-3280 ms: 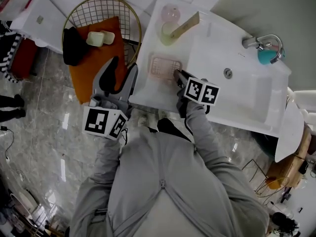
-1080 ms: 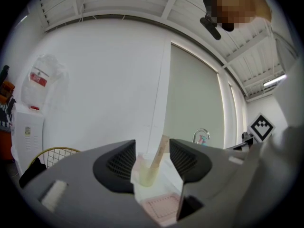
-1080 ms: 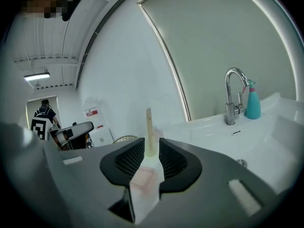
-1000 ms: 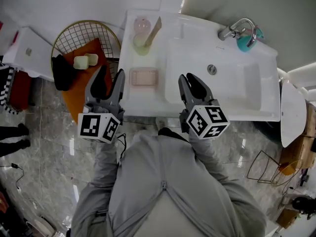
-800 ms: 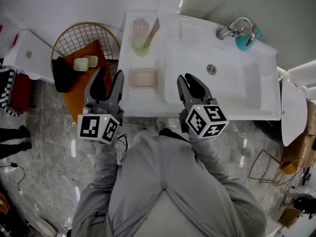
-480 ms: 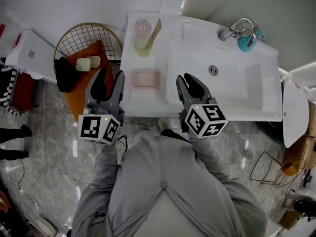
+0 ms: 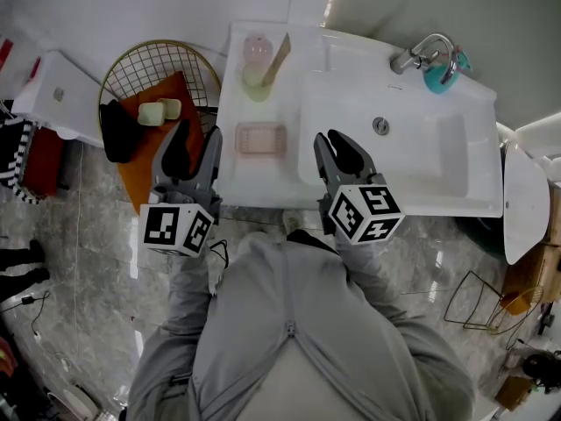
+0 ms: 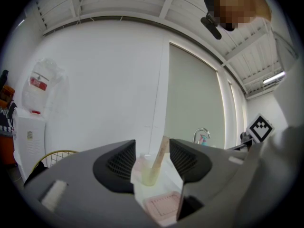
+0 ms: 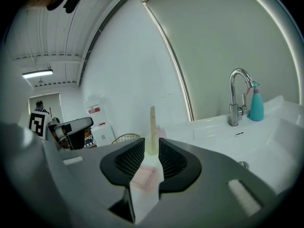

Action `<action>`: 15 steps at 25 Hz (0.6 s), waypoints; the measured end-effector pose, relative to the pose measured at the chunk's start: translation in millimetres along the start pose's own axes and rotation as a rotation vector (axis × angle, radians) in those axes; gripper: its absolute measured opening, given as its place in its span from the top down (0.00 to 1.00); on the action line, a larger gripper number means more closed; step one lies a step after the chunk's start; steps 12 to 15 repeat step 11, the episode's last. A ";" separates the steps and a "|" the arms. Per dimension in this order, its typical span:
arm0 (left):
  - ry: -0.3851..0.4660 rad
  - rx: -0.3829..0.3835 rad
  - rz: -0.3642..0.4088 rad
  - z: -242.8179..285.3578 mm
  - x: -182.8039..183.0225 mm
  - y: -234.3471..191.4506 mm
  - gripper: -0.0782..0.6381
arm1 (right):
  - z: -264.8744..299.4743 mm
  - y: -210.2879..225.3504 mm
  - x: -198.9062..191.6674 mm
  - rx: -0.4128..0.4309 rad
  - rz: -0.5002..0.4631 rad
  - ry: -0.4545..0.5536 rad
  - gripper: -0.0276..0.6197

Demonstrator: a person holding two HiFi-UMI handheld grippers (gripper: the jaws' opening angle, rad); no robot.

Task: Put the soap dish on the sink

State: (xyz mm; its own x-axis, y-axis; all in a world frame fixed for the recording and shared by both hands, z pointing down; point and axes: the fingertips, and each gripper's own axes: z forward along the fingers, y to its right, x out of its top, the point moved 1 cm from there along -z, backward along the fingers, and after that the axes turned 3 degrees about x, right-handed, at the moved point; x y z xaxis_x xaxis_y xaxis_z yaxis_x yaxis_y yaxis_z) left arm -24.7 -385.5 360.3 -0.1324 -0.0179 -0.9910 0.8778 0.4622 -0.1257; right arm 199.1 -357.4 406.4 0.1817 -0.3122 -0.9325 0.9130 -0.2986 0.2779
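Note:
The pink soap dish (image 7: pixel 260 139) lies flat on the white sink's (image 7: pixel 421 169) left ledge, with nothing touching it. It also shows low between the jaws in the left gripper view (image 8: pixel 164 205) and the right gripper view (image 9: pixel 144 176). My left gripper (image 7: pixel 198 134) hovers just left of the ledge, open and empty. My right gripper (image 7: pixel 333 144) is over the sink's near rim, right of the dish, with its jaws a narrow gap apart and nothing between them.
A pale cup with a wooden stick (image 7: pixel 257 73) stands behind the dish beside a pink cup (image 7: pixel 257 46). The tap (image 7: pixel 421 53) and a teal bottle (image 7: pixel 438 73) are at the basin's far right. A wire basket (image 7: pixel 131 64) holding an orange cloth and soap bars stands on the floor to the left.
3.3 s ago the right gripper was at the dish on the ledge; it has since let go and drawn back. Over the last second both grippers stay almost still.

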 end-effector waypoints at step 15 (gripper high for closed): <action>0.000 -0.002 -0.004 -0.9 -1.2 -1.1 0.55 | -0.2 -2.2 1.1 -0.002 -0.007 0.000 0.82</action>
